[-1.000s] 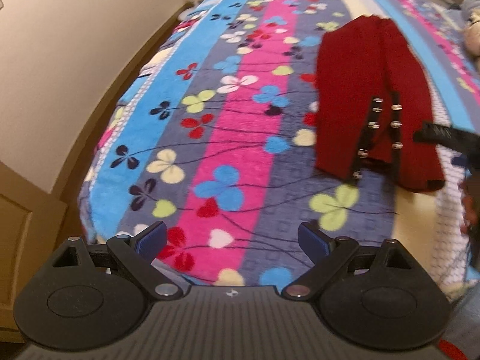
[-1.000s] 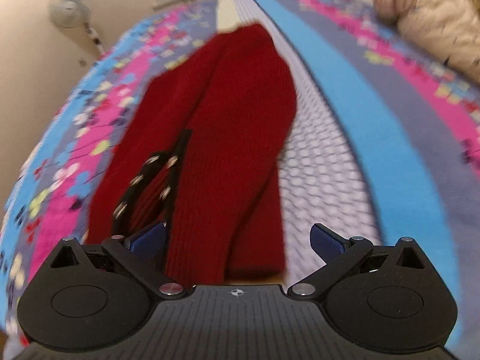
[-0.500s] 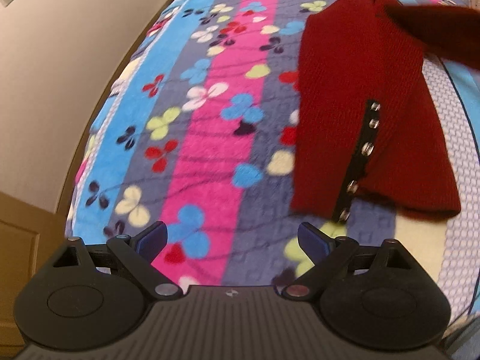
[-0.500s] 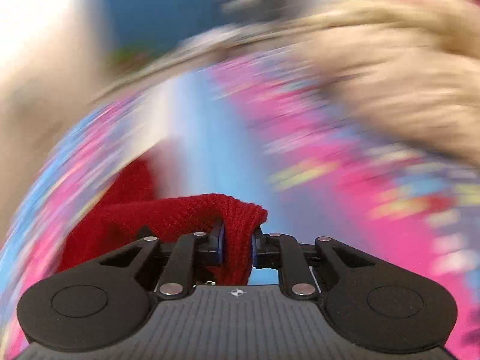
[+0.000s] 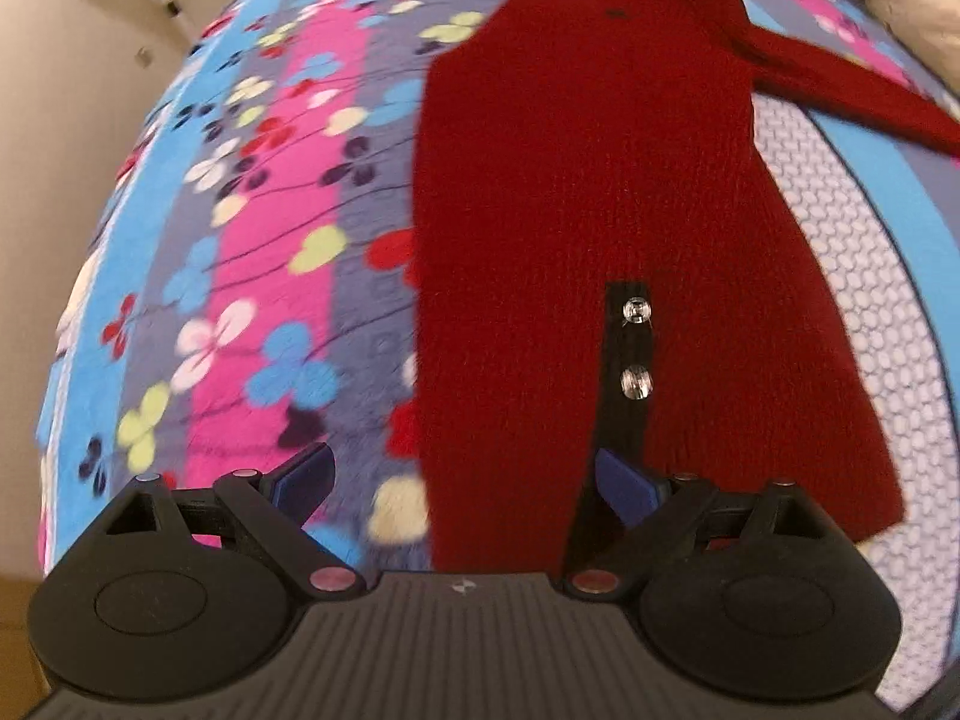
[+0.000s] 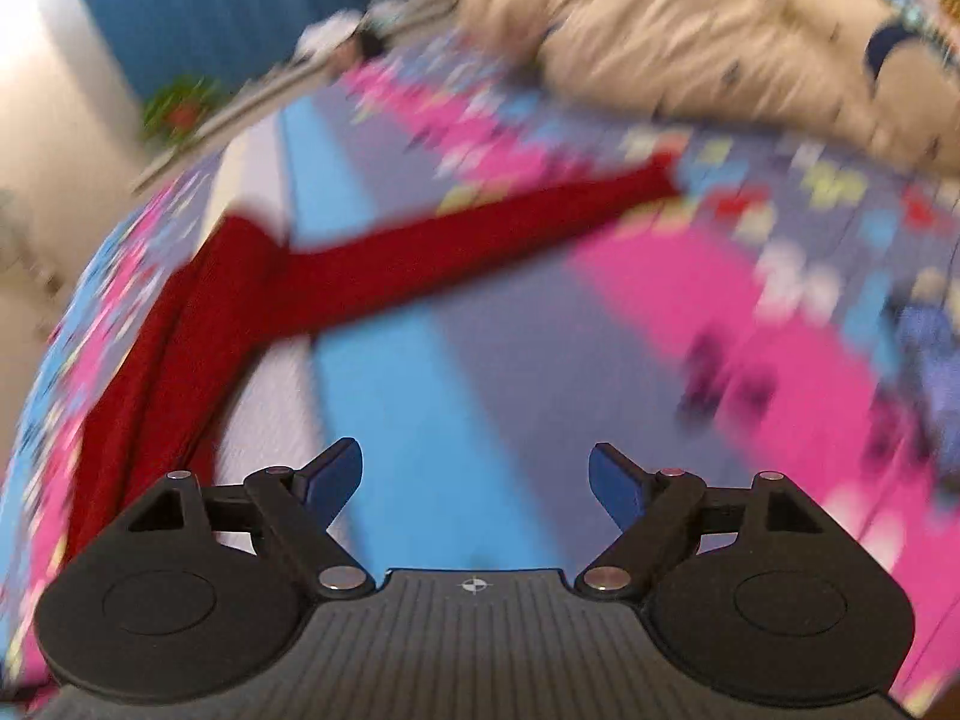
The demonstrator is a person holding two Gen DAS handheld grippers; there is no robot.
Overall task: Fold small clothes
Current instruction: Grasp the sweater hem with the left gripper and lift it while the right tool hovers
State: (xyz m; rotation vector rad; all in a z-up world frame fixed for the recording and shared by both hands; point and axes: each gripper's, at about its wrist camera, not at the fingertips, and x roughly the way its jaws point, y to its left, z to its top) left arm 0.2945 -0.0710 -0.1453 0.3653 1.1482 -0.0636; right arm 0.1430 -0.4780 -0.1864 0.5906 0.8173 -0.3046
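Left gripper [image 5: 462, 477]: your fingers stand apart at the bottom of the frame, clamping nothing; the right blue pad sits over the sweater's black button strip [image 5: 621, 372].
Right gripper [image 6: 476, 480]: your fingers are spread wide over the striped blanket [image 6: 420, 420], empty.
Red sweater [image 5: 576, 192]: lies flat on the blanket, centre right of your left view.
Sleeve [image 6: 456, 246]: stretched toward the upper right in your blurred right view.

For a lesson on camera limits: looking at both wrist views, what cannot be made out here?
- Red knitted garment: its near hem, left wrist view, hidden behind the left gripper.
- Its outstretched sleeve: the cuff, right wrist view, motion-blurred.
- Beige fluffy bedding: right wrist view, smeared and cut by the frame.
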